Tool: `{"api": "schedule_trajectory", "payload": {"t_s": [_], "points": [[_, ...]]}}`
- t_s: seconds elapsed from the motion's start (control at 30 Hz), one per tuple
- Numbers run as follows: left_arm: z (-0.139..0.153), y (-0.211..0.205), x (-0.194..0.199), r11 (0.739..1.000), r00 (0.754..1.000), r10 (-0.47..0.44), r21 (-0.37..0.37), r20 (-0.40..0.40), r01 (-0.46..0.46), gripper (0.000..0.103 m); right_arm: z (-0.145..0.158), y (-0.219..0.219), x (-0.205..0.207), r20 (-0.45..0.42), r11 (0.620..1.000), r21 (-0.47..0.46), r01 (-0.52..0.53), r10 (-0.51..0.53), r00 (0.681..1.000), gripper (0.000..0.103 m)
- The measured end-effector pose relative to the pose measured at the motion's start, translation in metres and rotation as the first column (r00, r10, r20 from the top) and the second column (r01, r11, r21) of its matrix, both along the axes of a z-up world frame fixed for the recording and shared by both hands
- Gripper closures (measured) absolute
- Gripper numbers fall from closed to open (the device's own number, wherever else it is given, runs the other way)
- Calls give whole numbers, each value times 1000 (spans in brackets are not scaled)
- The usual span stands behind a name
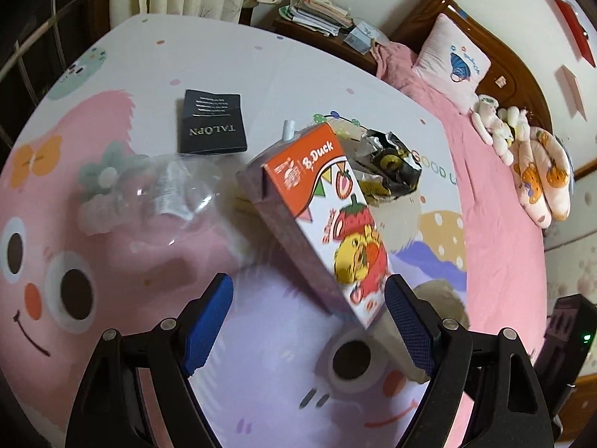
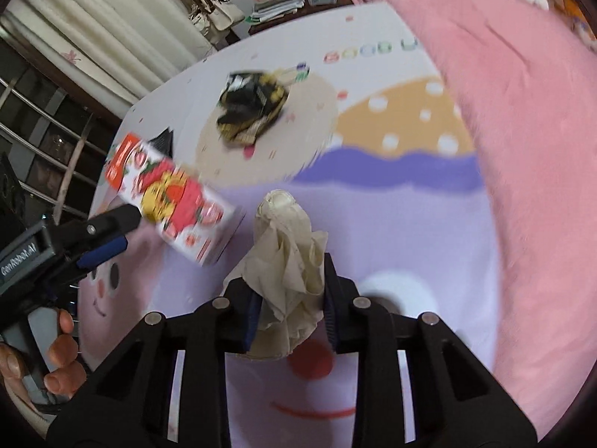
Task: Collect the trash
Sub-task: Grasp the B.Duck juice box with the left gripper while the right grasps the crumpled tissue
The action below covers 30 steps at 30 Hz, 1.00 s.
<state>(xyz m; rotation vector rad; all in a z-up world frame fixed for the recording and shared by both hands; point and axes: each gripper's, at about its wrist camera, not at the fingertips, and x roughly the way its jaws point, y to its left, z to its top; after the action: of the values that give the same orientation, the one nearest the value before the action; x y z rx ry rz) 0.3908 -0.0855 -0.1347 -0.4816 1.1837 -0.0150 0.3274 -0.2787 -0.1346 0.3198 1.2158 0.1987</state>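
A red-and-white B.Duck drink carton (image 1: 328,220) with a straw is tilted over the bed, just in front of my left gripper (image 1: 309,298), whose jaws stand wide apart; its lower corner is near the right finger (image 1: 406,324). The carton also shows blurred in the right wrist view (image 2: 171,194), beside the left gripper (image 2: 108,231). My right gripper (image 2: 291,298) is shut on a crumpled beige tissue (image 2: 291,257). A crumpled black-and-yellow wrapper (image 1: 388,164) (image 2: 253,112), a clear plastic bag (image 1: 168,194) and a black TALOPN box (image 1: 212,123) lie on the sheet.
The cartoon-print bed sheet (image 1: 112,261) covers the bed. A pink blanket (image 2: 522,149), a pillow (image 1: 451,59) and plush toys (image 1: 522,149) lie at the right. A wooden nightstand (image 1: 321,33) with papers stands behind, next to curtains (image 2: 112,30).
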Motion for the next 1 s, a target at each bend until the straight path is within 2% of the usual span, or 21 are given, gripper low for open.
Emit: {"api": "schedule_trajectory", "payload": {"t_s": [0.23,0.43,0.57,0.7,0.87,1.0], "points": [[-18,-14,27,999,1000,21,27,-1,-21,18,-5,7,43,15,996,-75,-52,54,998,78],[-35,-19,45,999,999,48,10,3,-48,24,-5,27,64,45,984,-111,-141,147,988,80],[-44,-23,57,998,998,68,3,6,-68,29,-5,44,65,61,966,-133,-220,230,971,80],[-51,-23,68,993,994,106,-45,9,-105,32,-5,53,59,58,956,-118,-267,275,960,80],[-53,-29,74,993,994,111,-32,21,-111,35,-5,60,46,61,946,-113,-303,311,949,81],[-48,-35,73,994,994,103,-27,39,-102,37,-6,58,38,53,950,-87,-299,304,951,81]]}}
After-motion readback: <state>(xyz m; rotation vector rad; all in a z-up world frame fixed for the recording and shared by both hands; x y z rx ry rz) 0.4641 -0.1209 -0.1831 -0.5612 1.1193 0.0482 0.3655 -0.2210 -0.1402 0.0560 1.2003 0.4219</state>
